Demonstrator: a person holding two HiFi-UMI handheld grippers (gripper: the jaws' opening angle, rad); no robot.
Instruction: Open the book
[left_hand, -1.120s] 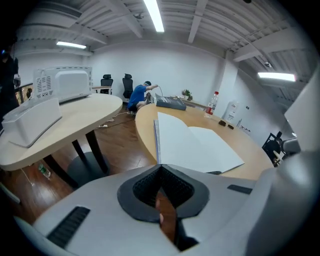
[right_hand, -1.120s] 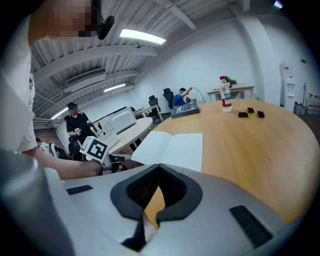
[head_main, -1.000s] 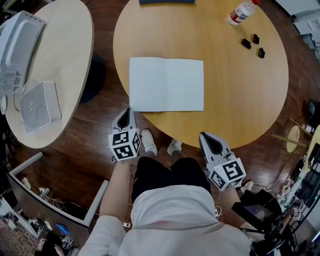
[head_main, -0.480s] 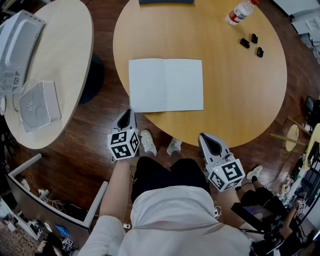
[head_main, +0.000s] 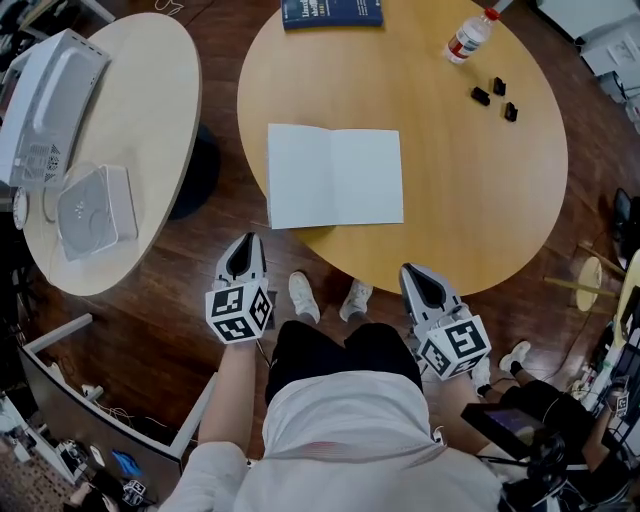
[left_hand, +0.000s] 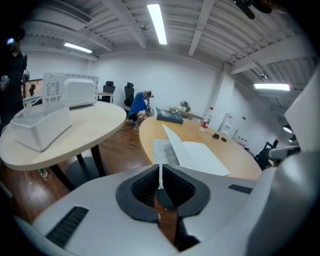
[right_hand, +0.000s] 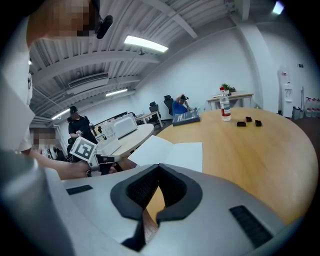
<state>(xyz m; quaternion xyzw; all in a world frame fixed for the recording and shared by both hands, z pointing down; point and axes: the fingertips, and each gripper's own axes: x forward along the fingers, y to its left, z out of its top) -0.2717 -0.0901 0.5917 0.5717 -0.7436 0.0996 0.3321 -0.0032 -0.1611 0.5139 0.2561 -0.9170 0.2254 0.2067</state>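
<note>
The book (head_main: 335, 176) lies open and flat on the round counter (head_main: 480, 190), white pages up, close to the edge by the person. The left claw (head_main: 244, 250) hangs off the counter, near the book's left corner, pressed together on nothing. The right claw (head_main: 415, 278) hangs off the counter near the book's right corner, also pressed together and empty. Far past the book lie a bottle (head_main: 467, 37) and a blue book (head_main: 332, 11)

Open tabletop (head_main: 480, 190) beside book (head_main: 335, 177) (bottle (head_main: 466, 37) far)

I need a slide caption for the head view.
Open book lies on round table; left gripper and right gripper, both shut, hover nearby.
</note>
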